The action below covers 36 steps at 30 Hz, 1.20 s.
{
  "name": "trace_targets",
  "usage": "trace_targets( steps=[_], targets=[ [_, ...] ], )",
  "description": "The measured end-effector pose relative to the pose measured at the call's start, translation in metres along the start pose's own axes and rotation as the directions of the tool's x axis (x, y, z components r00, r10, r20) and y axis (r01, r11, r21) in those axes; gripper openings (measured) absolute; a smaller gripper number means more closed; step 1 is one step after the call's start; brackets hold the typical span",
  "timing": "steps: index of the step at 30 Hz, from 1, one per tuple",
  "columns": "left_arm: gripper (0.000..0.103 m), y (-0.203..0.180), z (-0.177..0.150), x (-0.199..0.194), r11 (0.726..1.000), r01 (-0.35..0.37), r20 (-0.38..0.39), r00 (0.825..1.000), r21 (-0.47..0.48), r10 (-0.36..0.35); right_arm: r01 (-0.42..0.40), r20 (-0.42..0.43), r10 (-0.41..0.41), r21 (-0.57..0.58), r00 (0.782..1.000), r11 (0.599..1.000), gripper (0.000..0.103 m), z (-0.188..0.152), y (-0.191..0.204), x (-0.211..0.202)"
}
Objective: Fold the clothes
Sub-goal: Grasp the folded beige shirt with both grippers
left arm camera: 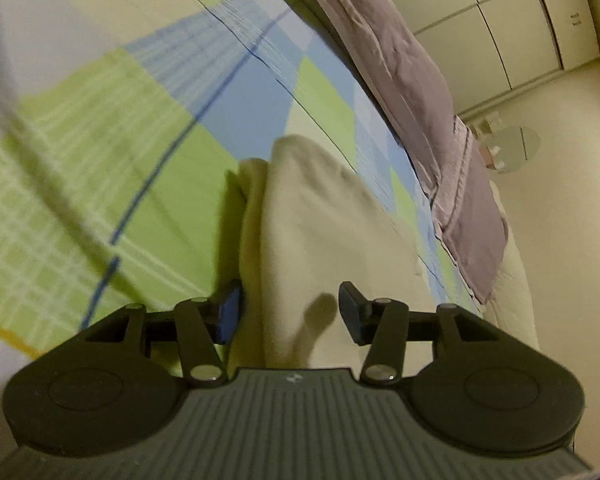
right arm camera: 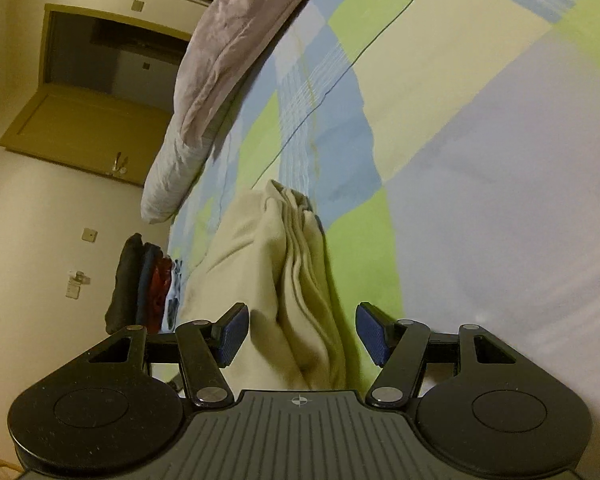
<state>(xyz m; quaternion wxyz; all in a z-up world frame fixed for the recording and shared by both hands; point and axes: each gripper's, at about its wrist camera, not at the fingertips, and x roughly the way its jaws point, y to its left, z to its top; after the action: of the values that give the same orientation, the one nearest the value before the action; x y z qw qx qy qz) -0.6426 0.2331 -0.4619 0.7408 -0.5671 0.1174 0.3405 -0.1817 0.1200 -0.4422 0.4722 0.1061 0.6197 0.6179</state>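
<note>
Both claws spread wide over a folded cream garment on a checked bedsheet — nothing clamped.

Left gripper (left arm camera: 290,314) gaping, blue pads (left arm camera: 228,316) either side of the cream garment (left arm camera: 320,240), cloth lying between the fingers but not pinched; left pad just beside its folded edge. Right gripper (right arm camera: 302,332) likewise wide apart, straddling the same garment (right arm camera: 296,280), stacked fold layers running straight ahead between the fingers. Under and beyond the cloth, a bedsheet (left arm camera: 120,140) in green, blue and pale checks. Farther ahead and off to the right of the left claw — a crumpled mauve quilt (left arm camera: 400,72) along the bed's edge, then pale wardrobe doors (left arm camera: 500,20). Left of the right claw, a small pile of dark, red and patterned clothes (right arm camera: 148,284) at the bed's edge; farther off, a doorway (right arm camera: 108,52).
</note>
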Motion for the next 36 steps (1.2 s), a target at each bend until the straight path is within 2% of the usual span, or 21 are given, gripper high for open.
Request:
trace_targets(
  steps=[5, 12, 17, 19, 24, 28, 31, 36],
  targets=[
    [0.034, 0.012, 0.004, 0.002, 0.999, 0.021, -0.015, 1.000, -0.031, -0.022, 0.006, -0.049, -0.008, -0.039, 0.999, 0.999, 0.063, 0.009, 0.006, 0.021],
    [0.030, 0.018, 0.012, 0.012, 0.996, 0.058, -0.039, 0.997, -0.069, -0.061, -0.034, -0.115, 0.028, -0.047, 0.993, 0.998, 0.062, 0.018, 0.004, 0.038],
    [0.018, 0.020, 0.023, 0.037, 0.988, 0.098, -0.098, 0.989, -0.118, -0.110, -0.071, -0.155, 0.061, -0.060, 0.986, 0.996, 0.062, 0.023, 0.004, 0.052],
    [0.016, 0.019, 0.025, 0.042, 0.987, 0.102, -0.114, 0.987, -0.127, -0.116, -0.059, -0.168, 0.044, -0.084, 0.985, 0.995, 0.045, 0.024, 0.005, 0.056],
    [0.013, 0.017, 0.023, 0.041, 0.987, 0.094, -0.116, 0.987, -0.127, -0.109, -0.092, -0.161, 0.080, -0.071, 0.984, 0.993, 0.034, 0.018, -0.006, 0.054],
    [0.011, 0.000, 0.029, 0.038, 0.992, 0.021, -0.137, 0.990, -0.127, -0.039, -0.041, -0.156, 0.041, 0.003, 0.987, 0.999, 0.029, 0.019, 0.002, 0.052],
    [0.009, -0.022, 0.040, 0.022, 0.990, 0.003, -0.148, 0.989, -0.144, -0.025, 0.010, -0.164, -0.002, 0.053, 0.986, 0.999, 0.027, 0.024, 0.019, 0.048],
    [0.009, -0.093, 0.079, -0.026, 0.990, 0.001, -0.118, 0.993, -0.144, -0.018, -0.006, -0.171, 0.029, 0.131, 0.985, 0.991, 0.026, 0.035, 0.077, 0.015]
  ],
)
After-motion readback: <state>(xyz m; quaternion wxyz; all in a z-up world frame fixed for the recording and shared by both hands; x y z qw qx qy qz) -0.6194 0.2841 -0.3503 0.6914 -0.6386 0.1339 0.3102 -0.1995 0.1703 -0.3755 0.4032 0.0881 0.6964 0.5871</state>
